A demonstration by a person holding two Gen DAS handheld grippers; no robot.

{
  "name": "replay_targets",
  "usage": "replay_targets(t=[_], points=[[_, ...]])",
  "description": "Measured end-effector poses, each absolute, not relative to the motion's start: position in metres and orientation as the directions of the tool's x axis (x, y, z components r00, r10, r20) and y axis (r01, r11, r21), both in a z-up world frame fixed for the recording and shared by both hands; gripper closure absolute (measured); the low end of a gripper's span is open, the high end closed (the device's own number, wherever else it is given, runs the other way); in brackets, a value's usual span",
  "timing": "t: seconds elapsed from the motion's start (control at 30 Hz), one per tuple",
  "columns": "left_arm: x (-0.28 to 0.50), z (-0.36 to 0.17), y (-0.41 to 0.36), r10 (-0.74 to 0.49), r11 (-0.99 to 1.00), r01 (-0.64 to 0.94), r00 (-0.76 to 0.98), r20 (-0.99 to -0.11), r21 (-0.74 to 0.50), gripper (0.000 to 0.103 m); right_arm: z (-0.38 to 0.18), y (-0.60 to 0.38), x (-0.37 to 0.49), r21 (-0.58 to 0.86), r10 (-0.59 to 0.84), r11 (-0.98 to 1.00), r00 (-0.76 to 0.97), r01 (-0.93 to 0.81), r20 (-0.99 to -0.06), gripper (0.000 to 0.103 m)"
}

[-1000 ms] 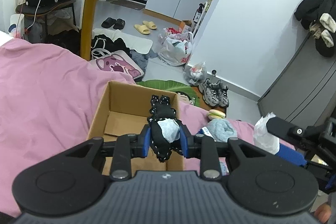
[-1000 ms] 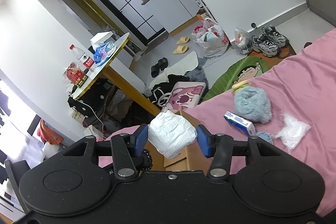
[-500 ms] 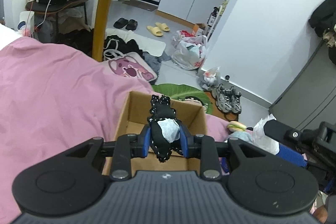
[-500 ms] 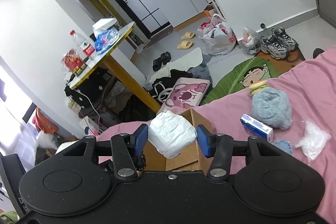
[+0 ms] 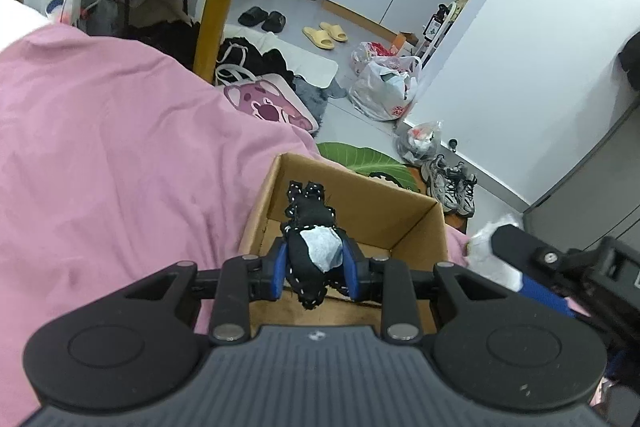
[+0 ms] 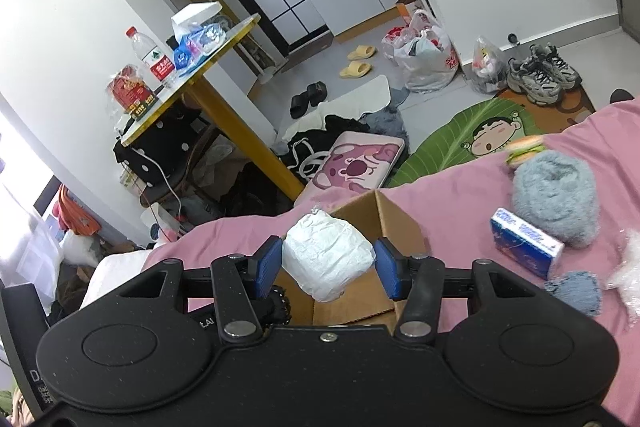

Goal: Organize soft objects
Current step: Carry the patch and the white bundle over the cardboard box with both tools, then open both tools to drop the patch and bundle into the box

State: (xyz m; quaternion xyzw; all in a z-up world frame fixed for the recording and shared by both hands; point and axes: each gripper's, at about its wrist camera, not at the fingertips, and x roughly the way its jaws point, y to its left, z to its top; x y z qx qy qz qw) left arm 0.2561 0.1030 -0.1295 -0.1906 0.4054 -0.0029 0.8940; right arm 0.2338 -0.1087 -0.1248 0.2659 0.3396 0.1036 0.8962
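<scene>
My left gripper (image 5: 314,263) pinches black stitched cloth toy (image 5: 310,247) over brown cardboard box (image 5: 360,195), centre frame; right gripper (image 6: 328,269) pinches white crinkled pouch (image 6: 328,259). Neither in yet; grey fluffy ball (image 6: 556,199) at right waits.

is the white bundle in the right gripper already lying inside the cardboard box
No, the white bundle is pinched between the right gripper pads, above the cardboard box.
</scene>
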Motion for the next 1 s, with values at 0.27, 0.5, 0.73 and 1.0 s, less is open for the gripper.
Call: replay_targets(t=[0.27, 0.5, 0.73, 1.0], points=[[0.272, -0.143, 0.11, -0.187, 0.909, -0.164, 0.659, -0.729, -0.382, 0.072, -0.137, -0.095, 0.255, 0.538, 0.378, 0.843, 0.723, -0.011, -0.578, 0.053], [0.281, -0.143, 0.118, -0.178, 0.886, -0.194, 0.697, -0.695, -0.422, 0.043, -0.146, -0.094, 0.269, 0.545, 0.363, 0.838, 0.718, 0.027, -0.594, 0.053], [0.28, -0.141, 0.123, -0.171, 0.869, -0.218, 0.711, -0.682, -0.445, 0.034, -0.149, -0.089, 0.277, 0.601, 0.407, 0.798, 0.714, 0.025, -0.57, 0.053], [0.276, -0.136, 0.133, -0.136, 0.851, -0.28, 0.701, -0.7, -0.445, 0.025, -0.151, -0.094, 0.278, 0.646, 0.443, 0.762, 0.69, 0.046, -0.573, 0.037]])
